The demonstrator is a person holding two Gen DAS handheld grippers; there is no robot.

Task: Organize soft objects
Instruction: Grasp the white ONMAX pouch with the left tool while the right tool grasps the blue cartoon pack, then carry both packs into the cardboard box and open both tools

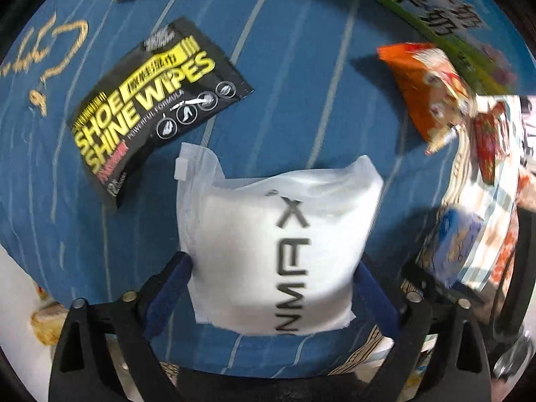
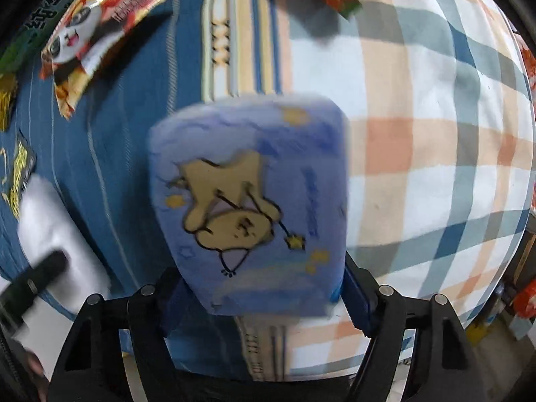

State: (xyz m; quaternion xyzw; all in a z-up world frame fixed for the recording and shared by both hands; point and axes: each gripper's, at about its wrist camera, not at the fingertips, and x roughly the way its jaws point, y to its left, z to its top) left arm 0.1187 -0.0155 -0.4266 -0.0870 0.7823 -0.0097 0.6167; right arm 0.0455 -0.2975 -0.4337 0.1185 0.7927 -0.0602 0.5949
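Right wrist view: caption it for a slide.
Right gripper with its fingers around a blue cartoon pack above a plaid cloth.

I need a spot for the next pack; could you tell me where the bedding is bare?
Bare blue cloth lies between the shoe wipes pack and orange snack bag; the checked cloth is bare right of the blue tissue pack. Crowded near both grippers.

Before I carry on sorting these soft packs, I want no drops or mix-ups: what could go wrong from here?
1. The white pack sits between the left gripper pads with only its lower part between them; it could slump or slip out when lifted.
2. The blue cartoon pack looks blurred and is caught only near its bottom edge by the right gripper, so it may tip forward.
3. The shoe wipes packet lies close beside the white pack and could get dragged along.
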